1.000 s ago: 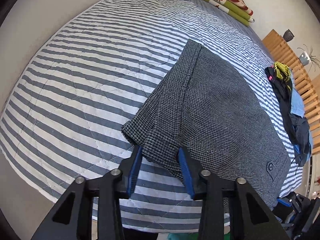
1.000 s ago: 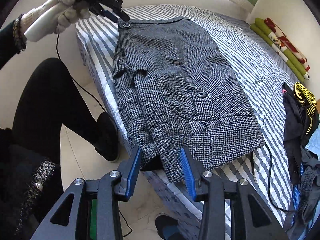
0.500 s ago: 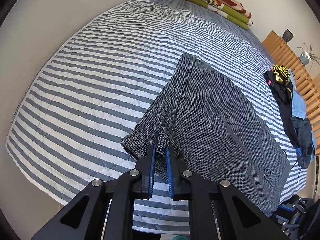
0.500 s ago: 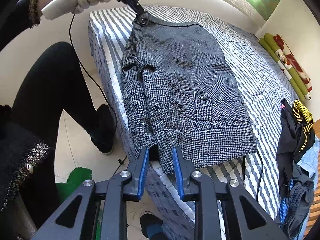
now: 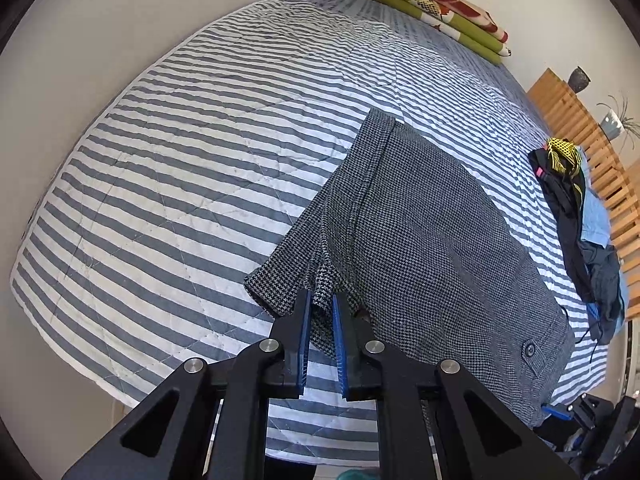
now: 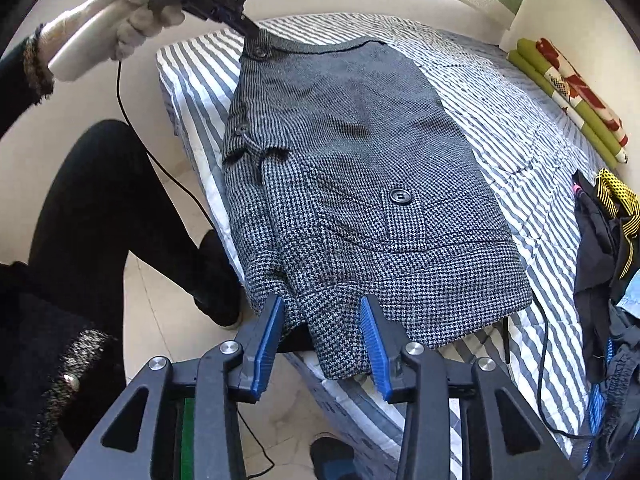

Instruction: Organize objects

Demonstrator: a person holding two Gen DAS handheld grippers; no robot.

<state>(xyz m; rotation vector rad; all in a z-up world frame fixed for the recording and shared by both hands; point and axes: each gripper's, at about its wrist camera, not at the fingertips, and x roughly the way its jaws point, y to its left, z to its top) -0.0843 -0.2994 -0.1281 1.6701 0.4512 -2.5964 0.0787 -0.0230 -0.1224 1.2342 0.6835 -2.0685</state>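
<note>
Grey checked coat (image 6: 360,184) lies flat on the striped bed (image 5: 180,160), with the left gripper (image 5: 320,320) pinching one corner tight and the right gripper (image 6: 322,336) spread wide around another, probably so it can be folded.

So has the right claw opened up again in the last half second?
Yes. The right claw has spread wide again, both fingers now apart around the coat hem hanging off the bed edge.

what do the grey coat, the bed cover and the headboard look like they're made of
Coat: thick matte woven cloth, probably wool or a blend, judging by its fine black-and-grey check weave.
Bed cover: soft quilted fabric, likely cotton; stitch lines cross the stripes.
Headboard: light wood slats, by colour, with a smooth finish.
</note>
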